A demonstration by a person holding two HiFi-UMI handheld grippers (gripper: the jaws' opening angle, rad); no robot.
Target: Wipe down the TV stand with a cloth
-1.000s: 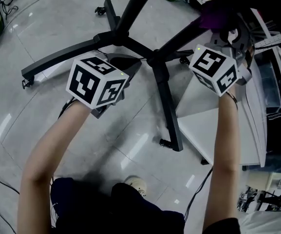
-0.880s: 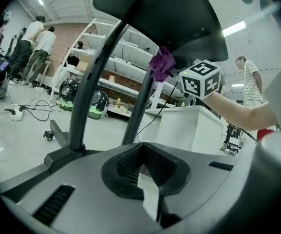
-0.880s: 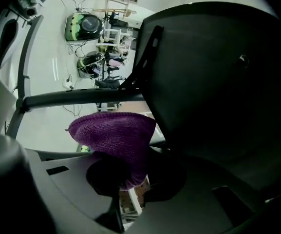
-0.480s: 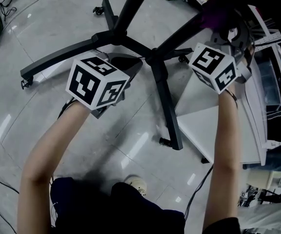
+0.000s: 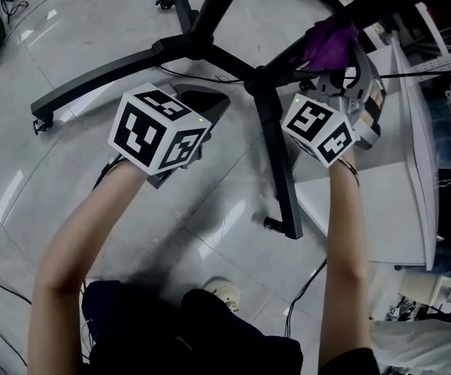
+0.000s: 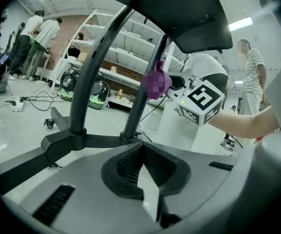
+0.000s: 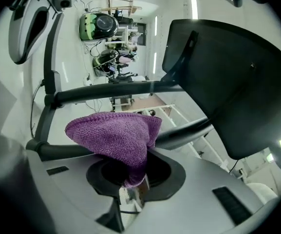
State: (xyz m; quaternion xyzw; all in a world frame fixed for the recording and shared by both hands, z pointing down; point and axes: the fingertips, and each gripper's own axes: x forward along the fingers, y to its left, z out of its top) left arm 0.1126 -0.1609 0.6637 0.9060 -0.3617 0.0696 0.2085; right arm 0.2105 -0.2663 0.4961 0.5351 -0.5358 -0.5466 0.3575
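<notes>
The black TV stand (image 5: 276, 155) spreads its wheeled legs over the pale floor, and two slanted posts (image 5: 209, 6) rise from its hub. My right gripper (image 5: 336, 67) is shut on a purple cloth (image 5: 331, 44), which presses against the right-hand post. In the right gripper view the cloth (image 7: 116, 138) bunches out of the jaws and lies on a black post (image 7: 189, 129). My left gripper (image 5: 208, 100) hovers over the floor left of the hub, shut with nothing in it. The left gripper view shows both posts (image 6: 89, 82) and the cloth (image 6: 156, 84) ahead.
A white cabinet (image 5: 389, 201) stands right of the stand's front leg. Casters (image 5: 162, 1) tip the legs, and cables trail over the floor at the far left. My shoe (image 5: 217, 291) is below. People (image 6: 250, 67) and shelving stand in the background.
My right gripper has moved left and slightly down along the post with the purple cloth. The left gripper has stayed where it was.
</notes>
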